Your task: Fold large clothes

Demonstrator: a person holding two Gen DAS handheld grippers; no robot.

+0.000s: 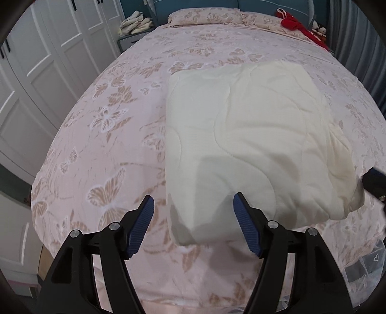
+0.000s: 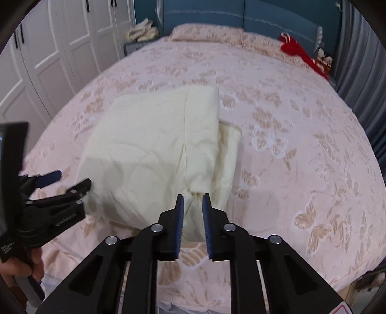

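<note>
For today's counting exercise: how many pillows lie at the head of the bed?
2: one pillow at the centre of the headboard end, the second pillow beside it to the right, partly under the red garment.

No legible text; left tool's embossed lettering perhaps unreadable.

Bedroom as seen from my position at the foot of the bed, which is covered by a pink bedspread printed with tan and white butterflies. Pillows in matching fabric lie against a blue padded headboard. White panelled wardrobe doors with dark handles line the left wall. A bedside cabinet carries a pile of pale folded fabric. Grey curtains hang at right. A red item lies near the pillows. Lighting is even and soft.
</note>
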